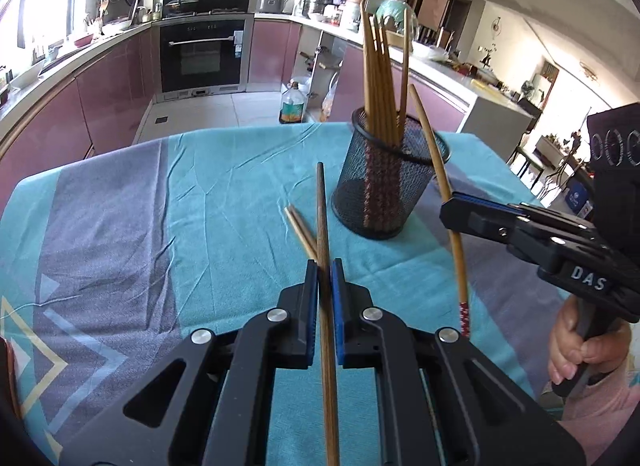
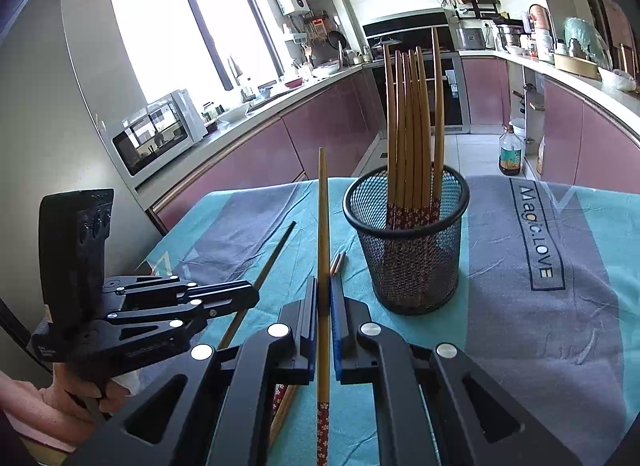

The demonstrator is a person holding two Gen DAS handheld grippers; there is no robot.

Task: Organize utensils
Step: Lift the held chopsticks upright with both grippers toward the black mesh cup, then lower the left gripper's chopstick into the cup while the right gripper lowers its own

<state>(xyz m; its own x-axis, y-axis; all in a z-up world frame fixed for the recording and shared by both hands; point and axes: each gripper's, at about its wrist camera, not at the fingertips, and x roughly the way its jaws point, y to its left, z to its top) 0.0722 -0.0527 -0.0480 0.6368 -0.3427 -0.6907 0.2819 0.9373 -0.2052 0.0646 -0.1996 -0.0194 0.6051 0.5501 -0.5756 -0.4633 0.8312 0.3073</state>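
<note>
While both grippers hang over the teal and grey tablecloth, each one is clamped on a single chopstick. Going left to right in the left wrist view: cloth w/ a pale triangle pattern at the left edge, then the left gripper low in the middle, blue pads pinched on a dark brown chopstick that runs forward between the pads and back under the camera. Two light chopsticks lie flat on the cloth just left of that gripper's tips, crossing under the dark one. Next comes the black mesh cup, upright on the cloth, w/ a bunch of chopsticks standing inside, patterned red ends down. Right of the cup the right gripper comes in from the side, shut on a light chopstick w/ a red flowered end; its upper part slants toward the cup's rim, whether touching or not I can't tell. A hand grips that tool's handle at far right.

Right wrist view confirms: light chopstick held between the right pads, cup just right of it, left gripper at left pinching the dark stick
</note>
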